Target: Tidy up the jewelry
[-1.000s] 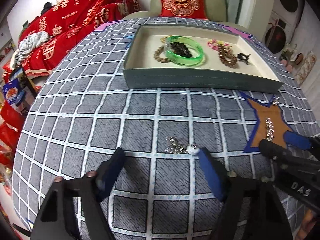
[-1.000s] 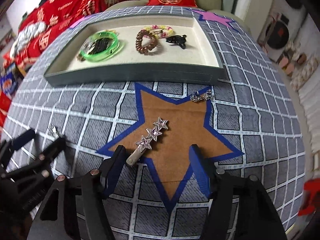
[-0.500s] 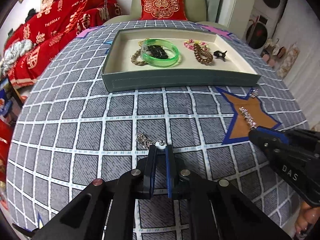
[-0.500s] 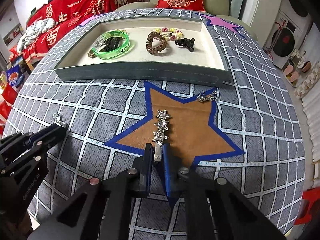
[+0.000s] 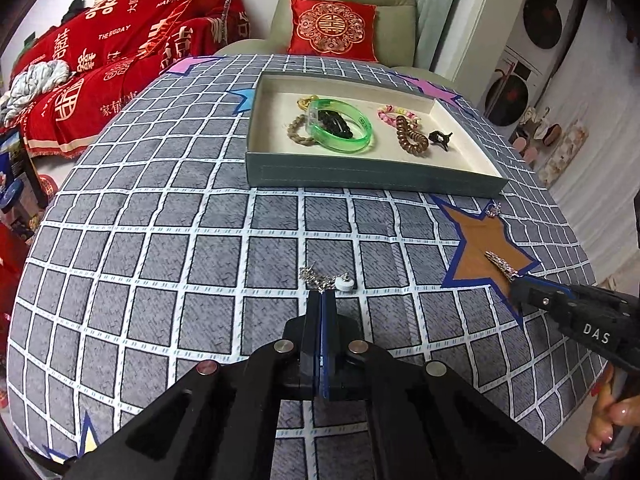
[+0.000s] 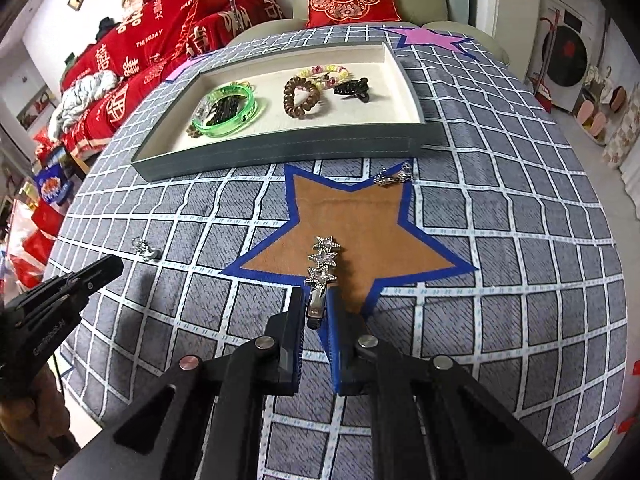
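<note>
My left gripper (image 5: 322,295) is shut. A silver chain earring (image 5: 326,280) lies on the cloth right at its tips, white disc just to their right. Whether the chain's end is pinched does not show. From the right wrist, that earring (image 6: 146,250) sits a little apart from the left gripper (image 6: 118,265). My right gripper (image 6: 318,300) is shut on the stem of a silver three-star hair clip (image 6: 325,256) over the brown star patch (image 6: 360,216). The clip (image 5: 500,266) also shows in the right gripper (image 5: 517,285). A second silver earring (image 6: 394,178) lies at the star's far point.
A grey tray (image 5: 360,178) with a cream floor stands at the back, holding a green bangle (image 5: 344,130), a brown spiral hair tie (image 5: 412,140), a black claw clip (image 5: 440,138) and a bead bracelet (image 5: 394,114). A person's hand (image 5: 612,420) is at lower right.
Both grippers went from open to shut, the right on the hair clip, the left at the earring. The earring's white disc now sits right of the left tips. Both views pulled back slightly.
</note>
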